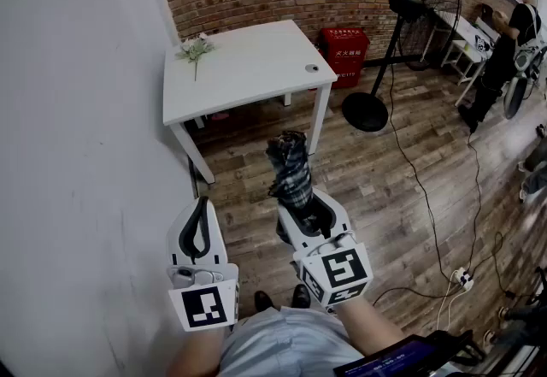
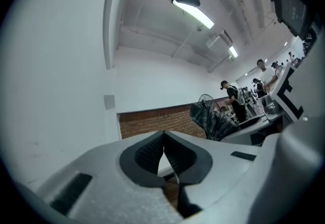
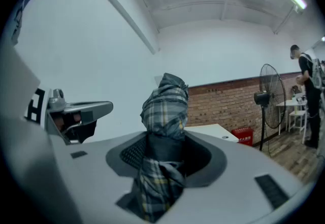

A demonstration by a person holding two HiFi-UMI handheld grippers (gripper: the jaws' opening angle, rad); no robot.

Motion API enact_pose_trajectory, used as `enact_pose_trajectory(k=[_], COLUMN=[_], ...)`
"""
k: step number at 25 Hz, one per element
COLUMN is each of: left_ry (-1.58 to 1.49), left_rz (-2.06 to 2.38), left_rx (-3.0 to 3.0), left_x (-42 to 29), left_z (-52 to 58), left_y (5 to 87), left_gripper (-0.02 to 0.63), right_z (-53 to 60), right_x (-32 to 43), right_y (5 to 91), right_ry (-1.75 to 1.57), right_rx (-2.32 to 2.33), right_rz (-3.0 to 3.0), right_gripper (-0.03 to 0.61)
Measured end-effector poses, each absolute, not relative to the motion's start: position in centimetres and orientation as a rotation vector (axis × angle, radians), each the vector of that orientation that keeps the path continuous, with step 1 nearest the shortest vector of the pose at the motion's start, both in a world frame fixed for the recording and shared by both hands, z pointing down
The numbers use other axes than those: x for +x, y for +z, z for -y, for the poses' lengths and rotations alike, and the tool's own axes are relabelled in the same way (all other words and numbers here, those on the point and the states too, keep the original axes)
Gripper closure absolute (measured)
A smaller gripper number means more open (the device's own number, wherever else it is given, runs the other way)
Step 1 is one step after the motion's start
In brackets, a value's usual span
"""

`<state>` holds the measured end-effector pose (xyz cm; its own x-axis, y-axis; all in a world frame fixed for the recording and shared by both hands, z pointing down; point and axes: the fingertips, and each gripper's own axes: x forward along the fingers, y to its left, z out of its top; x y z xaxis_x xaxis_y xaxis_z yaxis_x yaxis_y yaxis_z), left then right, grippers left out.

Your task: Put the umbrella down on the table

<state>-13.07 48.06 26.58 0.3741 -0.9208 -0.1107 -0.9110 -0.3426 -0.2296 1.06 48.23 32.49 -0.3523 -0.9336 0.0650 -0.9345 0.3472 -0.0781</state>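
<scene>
A folded plaid umbrella (image 1: 289, 168) stands upright in my right gripper (image 1: 309, 206), whose jaws are shut on its lower part; in the right gripper view the umbrella (image 3: 165, 111) rises between the pads. The white table (image 1: 239, 67) stands ahead against the brick wall, well beyond the umbrella. My left gripper (image 1: 198, 230) is held beside the right one, near the white wall, shut with nothing between its pads (image 2: 164, 156). The umbrella (image 2: 210, 119) shows to the right in the left gripper view.
On the table lie a small plant sprig (image 1: 196, 48) at the back left and a small round object (image 1: 311, 68) near the right edge. A red box (image 1: 344, 51) and a standing fan (image 1: 402, 33) are right of the table. Cables cross the wooden floor; a person (image 1: 504, 50) stands far right.
</scene>
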Motion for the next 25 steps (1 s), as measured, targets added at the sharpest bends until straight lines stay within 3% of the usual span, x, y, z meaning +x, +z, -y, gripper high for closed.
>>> enact_pose_trajectory(k=[25], left_ry=[-0.176], left_rz=[-1.73], left_rx=[-2.373], left_x=[-6.4], left_z=[-44.9], left_y=[30.5], left_gripper=[0.604], right_z=[-44.2], right_x=[9.1], right_y=[36.5], right_ry=[0.283], right_rx=[1.7], right_rz=[2.57], right_gripper=[0.379])
